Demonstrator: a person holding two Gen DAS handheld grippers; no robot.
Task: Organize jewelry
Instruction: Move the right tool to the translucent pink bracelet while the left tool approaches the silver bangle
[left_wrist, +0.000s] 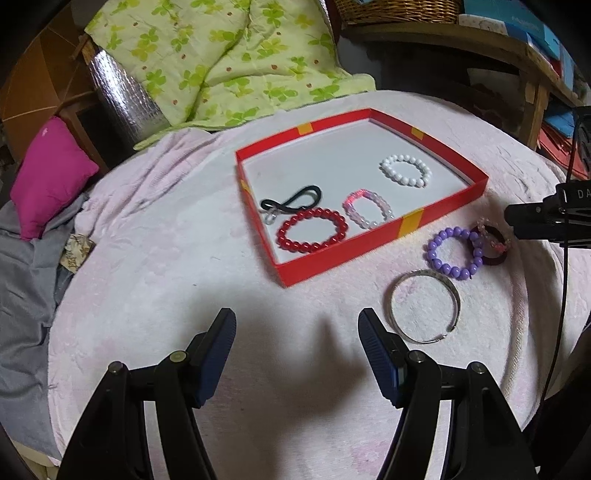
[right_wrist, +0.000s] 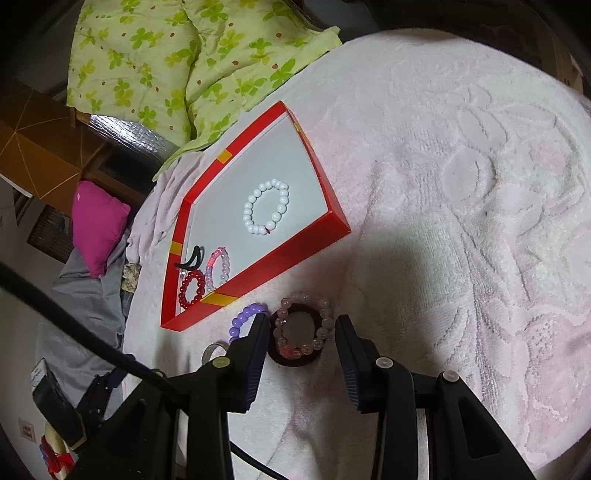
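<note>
The right gripper (right_wrist: 300, 334) has its jaws parted on either side of a pale pink bead bracelet (right_wrist: 303, 326) lying on a dark ring (right_wrist: 295, 360), pads apparently just clear of it, though it's hard to call from here. The left gripper (left_wrist: 297, 332) hangs wide open over bare pink towel (left_wrist: 166, 240), gripping nothing, a silver bangle (left_wrist: 424, 306) just beside its finger. Next comes the purple bead bracelet (left_wrist: 455, 253), then the red tray (left_wrist: 384, 242) with white (left_wrist: 405, 170), red (left_wrist: 312, 230) and pink (left_wrist: 367, 209) bracelets and a black hair tie (left_wrist: 291, 201).
</note>
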